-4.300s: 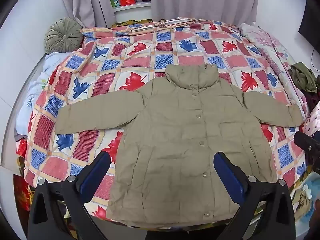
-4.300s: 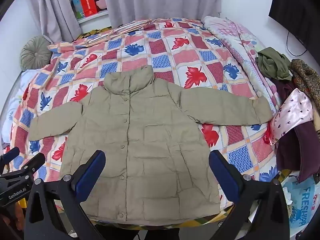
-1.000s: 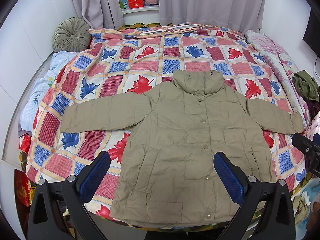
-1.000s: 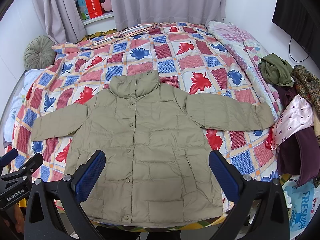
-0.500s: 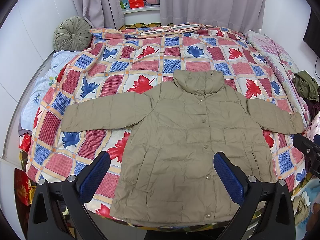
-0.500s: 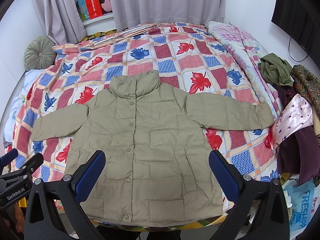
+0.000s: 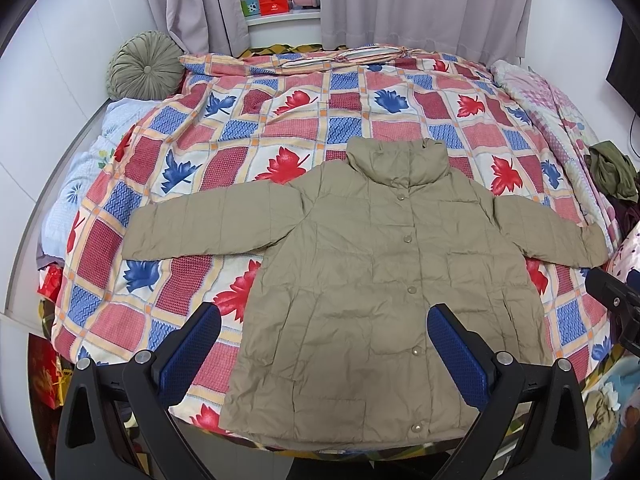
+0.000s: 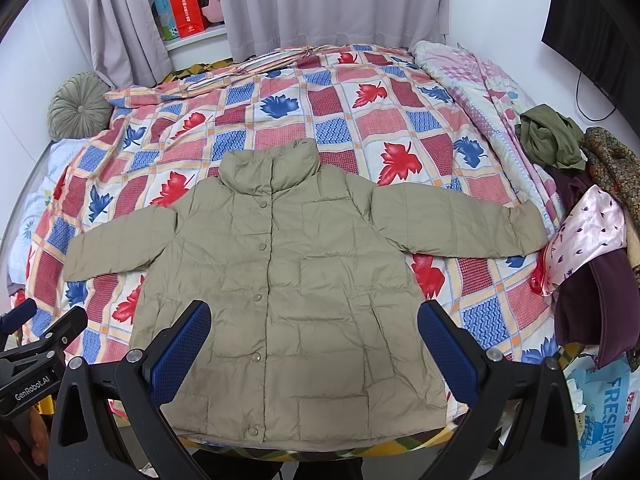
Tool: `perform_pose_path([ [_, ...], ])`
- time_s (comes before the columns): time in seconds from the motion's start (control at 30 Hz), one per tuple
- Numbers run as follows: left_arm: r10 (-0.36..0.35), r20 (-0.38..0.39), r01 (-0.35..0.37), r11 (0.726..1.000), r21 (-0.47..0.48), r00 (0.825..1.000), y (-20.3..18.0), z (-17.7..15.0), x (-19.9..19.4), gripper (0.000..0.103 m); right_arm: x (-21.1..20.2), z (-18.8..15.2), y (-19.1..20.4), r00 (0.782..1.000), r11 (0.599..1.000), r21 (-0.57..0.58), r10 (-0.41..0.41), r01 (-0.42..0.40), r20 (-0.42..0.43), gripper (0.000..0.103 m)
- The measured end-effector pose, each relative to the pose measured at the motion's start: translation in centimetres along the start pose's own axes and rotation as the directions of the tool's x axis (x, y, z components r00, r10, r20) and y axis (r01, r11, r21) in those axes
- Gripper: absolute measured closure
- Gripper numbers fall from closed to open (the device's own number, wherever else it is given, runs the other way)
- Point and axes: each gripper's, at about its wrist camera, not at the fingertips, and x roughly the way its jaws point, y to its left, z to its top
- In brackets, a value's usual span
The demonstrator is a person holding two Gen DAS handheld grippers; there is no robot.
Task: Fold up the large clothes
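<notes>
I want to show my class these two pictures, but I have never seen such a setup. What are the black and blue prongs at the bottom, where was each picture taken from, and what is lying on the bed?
The prongs are hand-held grippers, one in each of a person's hands. Each carries a camera looking along its fingers, so one picture comes from the left gripper and the other from the right gripper. Both are open and hold nothing. A khaki puffer jacket lies flat, buttoned, with its sleeves spread, on a leaf-patterned quilt. A pile of other clothes sits at the right.
</notes>
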Motion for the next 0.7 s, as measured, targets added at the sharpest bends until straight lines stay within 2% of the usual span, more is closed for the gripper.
perform_pose_path([
  [0.6,-0.001,-0.003,0.001,1.0,-0.002,1.0,0.01,0.01,0.15,0.0,0.08,-0.36,-0.5,1.0,1.0,0.0,0.003,-0.003,-0.001,0.0],
  [0.7,-0.003,-0.01,0.003,1.0,-0.007,1.0,0.3,-0.03,0.28,0.0,-0.13,0.18,0.35,1.0,1.0,-0.003,0.007,-0.008,-0.008,0.0],
])
